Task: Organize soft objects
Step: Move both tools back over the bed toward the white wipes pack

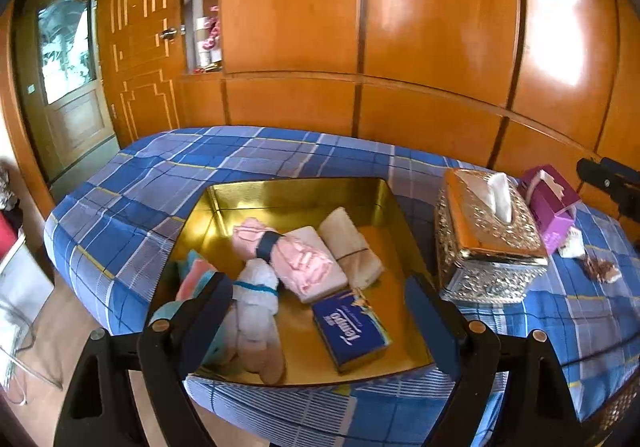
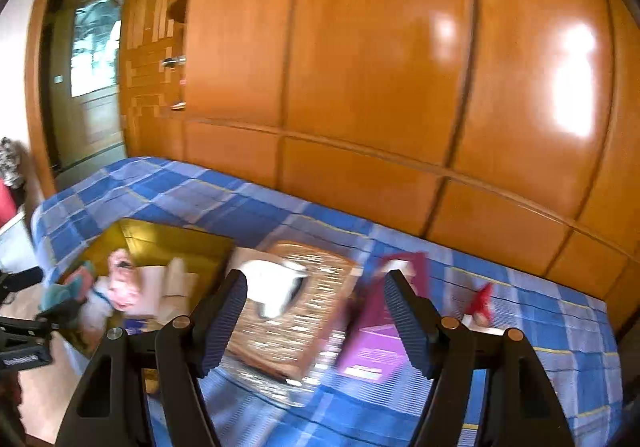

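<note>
A gold tin box (image 1: 224,195) sits on the blue plaid bed (image 1: 132,183). In it lie a pink rolled towel (image 1: 288,251) with a dark band, a white rolled towel (image 1: 256,299) tied in teal, a cream folded cloth (image 1: 352,247), a blue tissue pack (image 1: 352,327) and a teal-and-pink soft item (image 1: 192,275). My left gripper (image 1: 320,323) hovers open over the box's near side, holding nothing. In the blurred right wrist view my right gripper (image 2: 318,323) is open above the ornate tissue box (image 2: 296,311), its pads touching nothing.
The ornate tissue box (image 1: 488,235) and a purple tissue box (image 1: 548,203) stand right of the tin. Small white and brown scraps (image 1: 588,263) lie on the bed beyond them, and something red (image 2: 480,303). A wooden wardrobe wall (image 1: 400,27) backs the bed. A door (image 1: 68,87) is far left.
</note>
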{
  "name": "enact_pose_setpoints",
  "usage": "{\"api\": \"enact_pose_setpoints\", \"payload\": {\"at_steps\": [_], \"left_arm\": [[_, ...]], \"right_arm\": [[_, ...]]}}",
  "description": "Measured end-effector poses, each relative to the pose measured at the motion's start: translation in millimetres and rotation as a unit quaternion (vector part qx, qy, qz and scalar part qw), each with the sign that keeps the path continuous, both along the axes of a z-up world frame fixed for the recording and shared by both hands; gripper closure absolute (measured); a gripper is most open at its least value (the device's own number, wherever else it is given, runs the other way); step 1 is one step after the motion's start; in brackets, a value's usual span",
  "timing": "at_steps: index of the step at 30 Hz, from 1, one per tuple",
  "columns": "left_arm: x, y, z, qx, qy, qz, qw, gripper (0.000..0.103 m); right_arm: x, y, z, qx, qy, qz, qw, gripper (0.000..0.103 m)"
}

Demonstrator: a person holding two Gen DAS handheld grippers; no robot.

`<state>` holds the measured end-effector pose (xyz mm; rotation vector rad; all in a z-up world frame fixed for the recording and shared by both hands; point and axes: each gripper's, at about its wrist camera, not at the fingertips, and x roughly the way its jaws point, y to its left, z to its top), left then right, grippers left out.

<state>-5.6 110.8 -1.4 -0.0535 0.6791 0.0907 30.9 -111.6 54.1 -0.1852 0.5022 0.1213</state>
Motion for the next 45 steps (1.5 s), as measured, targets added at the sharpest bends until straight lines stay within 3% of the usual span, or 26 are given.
{"api": "enact_pose_setpoints", "payload": {"at_steps": [8, 16, 23, 27, 29, 34, 45], "left_arm": [[1, -29, 2, 0.015, 0.004, -0.041, 0.999, 0.015], [3, -56, 3, 0.033, 0.01, -0.074, 0.9967, 0.015], [5, -82, 2, 0.046, 0.016, -0.109, 0.9929, 0.015], [6, -100, 0, 0.049, 0.022, -0.132, 0.9898, 0.015], [7, -108, -1, 0.053, 0.025, -0.143, 0.988, 0.015], [9, -133, -3, 0.067, 0.03, -0.172, 0.9822, 0.015], [10, -184, -13, 0.088, 0.047, -0.235, 0.9668, 0.015]], "right_arm": [[-3, -77, 0, -0.004, -0.009, -0.087, 0.996, 0.031], [5, -161, -12, 0.002, -0.006, -0.186, 0.982, 0.031], [22, -239, -49, 0.014, 0.028, -0.291, 0.956, 0.031], [24, -277, -76, 0.061, 0.068, -0.337, 0.937, 0.031], [22, -290, -77, 0.109, 0.069, -0.343, 0.931, 0.031], [18, -310, -87, 0.16, 0.089, -0.36, 0.915, 0.031], [12, -327, -96, 0.211, 0.105, -0.379, 0.895, 0.031]]}}
